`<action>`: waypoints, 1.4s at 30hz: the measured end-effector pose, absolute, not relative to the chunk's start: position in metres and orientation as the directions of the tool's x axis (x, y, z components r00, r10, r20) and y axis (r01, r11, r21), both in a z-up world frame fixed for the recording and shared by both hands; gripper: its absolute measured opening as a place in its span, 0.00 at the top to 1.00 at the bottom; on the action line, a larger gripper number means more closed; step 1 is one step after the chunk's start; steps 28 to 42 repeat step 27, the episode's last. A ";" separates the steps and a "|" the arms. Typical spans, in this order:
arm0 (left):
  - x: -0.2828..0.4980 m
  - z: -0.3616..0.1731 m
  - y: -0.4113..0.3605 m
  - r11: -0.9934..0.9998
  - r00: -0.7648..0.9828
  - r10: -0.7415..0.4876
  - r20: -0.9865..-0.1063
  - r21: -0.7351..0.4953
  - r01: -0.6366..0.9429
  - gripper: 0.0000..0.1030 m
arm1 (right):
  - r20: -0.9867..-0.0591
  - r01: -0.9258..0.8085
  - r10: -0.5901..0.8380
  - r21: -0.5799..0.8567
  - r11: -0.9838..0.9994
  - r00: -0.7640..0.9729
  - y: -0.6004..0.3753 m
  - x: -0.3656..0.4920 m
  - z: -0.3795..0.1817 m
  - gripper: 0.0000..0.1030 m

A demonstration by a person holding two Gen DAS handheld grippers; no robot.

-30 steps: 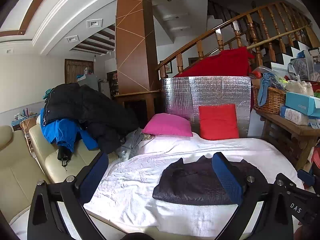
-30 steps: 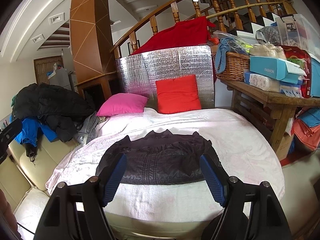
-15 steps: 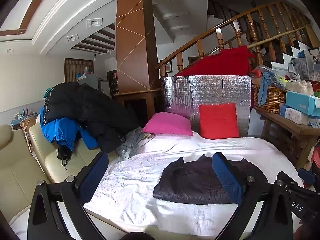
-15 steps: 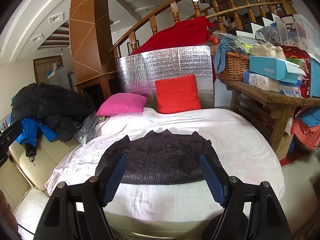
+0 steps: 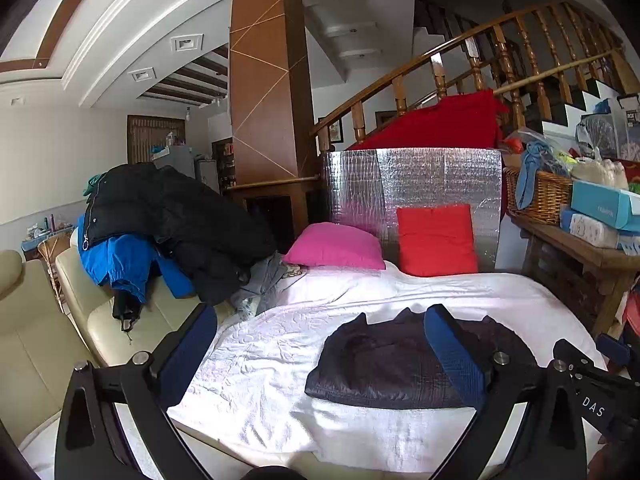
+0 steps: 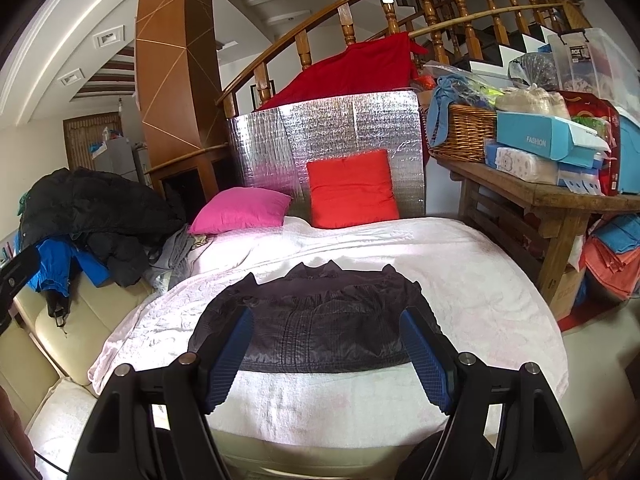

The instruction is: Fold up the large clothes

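Left wrist view: the left gripper [image 5: 320, 344] stands with jaws wide apart and nothing between the blue pads. The dark jacket [image 5: 400, 364] lies folded flat on the white blanket [image 5: 264, 360] covering the bed, towards its near right side. A pink pillow [image 5: 336, 246] and a red pillow [image 5: 436, 240] sit at the far end against a silver foil panel [image 5: 412, 184]. A heap of black and blue coats [image 5: 160, 220] rests on the cream sofa [image 5: 40, 340] at left. A wicker basket [image 5: 536, 196] on the wooden table [image 5: 592, 244] holds blue cloth; other contents unclear.

Right wrist view: the right gripper [image 6: 326, 344] is likewise spread wide, gripping nothing, short of the jacket [image 6: 320, 320]. The basket [image 6: 464, 132] holds blue cloth [image 6: 444, 108] draped over its rim. Beside it are a blue box [image 6: 540, 140] stacked on a white packet [image 6: 524, 164].
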State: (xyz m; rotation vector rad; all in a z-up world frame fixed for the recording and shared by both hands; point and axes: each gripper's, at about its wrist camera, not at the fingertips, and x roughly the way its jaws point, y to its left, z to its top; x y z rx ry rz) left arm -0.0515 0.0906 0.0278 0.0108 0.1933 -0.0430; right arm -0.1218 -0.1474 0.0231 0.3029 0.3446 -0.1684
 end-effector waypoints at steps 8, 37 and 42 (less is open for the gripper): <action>-0.036 0.025 0.085 0.999 0.976 -0.041 -0.213 0.006 0.044 0.00 | -0.379 0.217 -0.108 0.258 0.942 0.919 -0.149 -0.107 0.018 0.24; 0.088 -0.002 0.080 0.999 0.942 -0.043 -0.333 -0.042 0.031 0.00 | -0.461 0.339 -0.208 0.222 0.914 0.862 -0.214 -0.025 -0.008 0.24; 0.088 -0.002 0.080 0.999 0.942 -0.043 -0.333 -0.042 0.031 0.00 | -0.461 0.339 -0.208 0.222 0.914 0.862 -0.214 -0.025 -0.008 0.24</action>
